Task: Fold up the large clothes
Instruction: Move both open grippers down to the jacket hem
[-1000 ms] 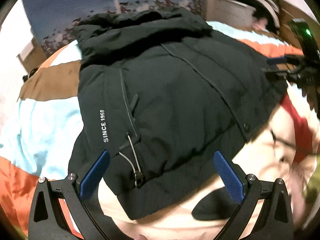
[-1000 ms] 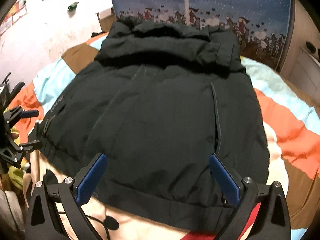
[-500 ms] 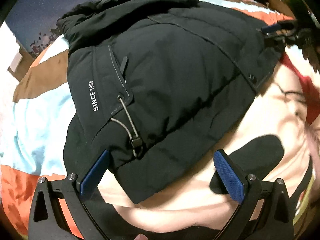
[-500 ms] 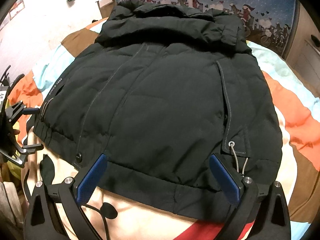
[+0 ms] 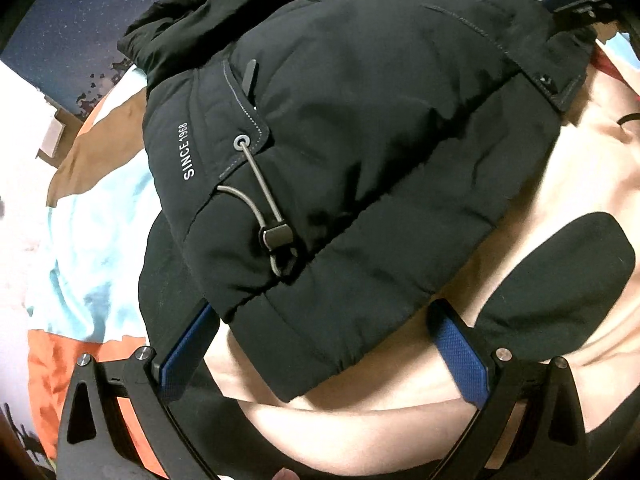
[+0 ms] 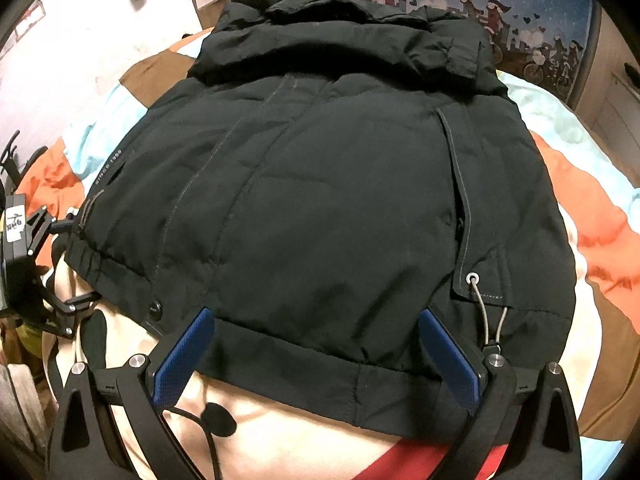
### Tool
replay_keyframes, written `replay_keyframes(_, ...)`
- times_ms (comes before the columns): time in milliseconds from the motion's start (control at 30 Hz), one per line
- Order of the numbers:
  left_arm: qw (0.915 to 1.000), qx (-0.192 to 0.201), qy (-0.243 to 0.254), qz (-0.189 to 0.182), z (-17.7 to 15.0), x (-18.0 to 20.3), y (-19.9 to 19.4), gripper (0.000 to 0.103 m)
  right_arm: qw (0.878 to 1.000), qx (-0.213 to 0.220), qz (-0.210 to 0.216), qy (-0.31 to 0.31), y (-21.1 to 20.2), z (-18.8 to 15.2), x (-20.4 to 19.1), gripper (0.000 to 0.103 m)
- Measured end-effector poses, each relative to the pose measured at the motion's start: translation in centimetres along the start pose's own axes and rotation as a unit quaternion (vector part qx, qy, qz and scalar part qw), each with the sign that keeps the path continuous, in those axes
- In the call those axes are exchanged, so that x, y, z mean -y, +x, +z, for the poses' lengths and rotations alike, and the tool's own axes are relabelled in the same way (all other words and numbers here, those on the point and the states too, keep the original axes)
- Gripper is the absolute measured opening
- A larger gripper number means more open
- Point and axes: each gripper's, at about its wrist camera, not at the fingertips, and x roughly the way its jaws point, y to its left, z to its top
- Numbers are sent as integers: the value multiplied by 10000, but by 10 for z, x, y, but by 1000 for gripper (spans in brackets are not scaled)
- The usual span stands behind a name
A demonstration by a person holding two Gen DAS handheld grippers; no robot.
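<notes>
Black padded jacket (image 6: 340, 184) lies flat on the bed, on a patchwork bedspread (image 6: 592, 216) of orange, light blue, brown and cream patches. Collar/hood end is at the far side by the dark blue wall hanging (image 6: 500, 4); hem faces both cameras.

Left gripper (image 5: 324, 344): jaws spread wide, nothing clamped. It sits at the jacket's near left hem corner. Left blue pad (image 5: 188, 350) is tucked against the edge of the fabric, partly hidden under it; right pad is over bare cream bedspread, clear of the jacket. Between them the hem corner bulges forward. Above it, the drawcord (image 5: 260, 184) runs from a metal eyelet down to a black toggle (image 5: 276, 236), with white "SINCE 1968" print (image 5: 189, 151) beside the pocket seam.

Right gripper (image 6: 316, 348): jaws also released and wide. Both blue pads are at the hem band, tips touching or overlapping the fabric edge; can't tell if they're on top or just in front. A second drawcord (image 6: 486, 312) hangs just outside the right pad. A snap button (image 6: 155, 305) sits on the front placket left of the left pad.

In the right wrist view, the left gripper shows at the far left edge by the jacket's corner
</notes>
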Motion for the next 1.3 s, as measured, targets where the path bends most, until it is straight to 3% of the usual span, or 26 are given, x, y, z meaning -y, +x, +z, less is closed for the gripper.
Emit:
replay_keyframes(200,9997,40,50,231,7,-9,1,102,9979,-354,-131,-520,13,-4,5,103)
replay_keyframes(367,9957,496,550,549,12,-6,-10,101,9953,-539,-82,-798,17,-8,17,103)
replay_keyframes(500,9944,740,533,542,22,-10,-17,101,9885,-666,10,-1357,17,-16,15,103)
replay_keyframes(700,9966,728,188,328,34,-13,-20,99,9788,-777,-10,-1897,18,-28,15,103)
replay_keyframes(800,9977,657,2,191,39,-16,-21,99,9697,-839,-318,-2271,24,-37,7,103)
replay_keyframes(900,9981,598,-166,19,36,-8,-26,99,9508,-816,-834,-2871,33,-51,-5,103)
replay_keyframes(1200,9979,574,-260,-166,34,3,-32,99,9499,-264,-1454,-2754,44,-52,-15,103)
replay_keyframes(1300,9979,561,-281,-188,34,2,-31,99,9412,60,-1726,-2903,46,-50,-27,103)
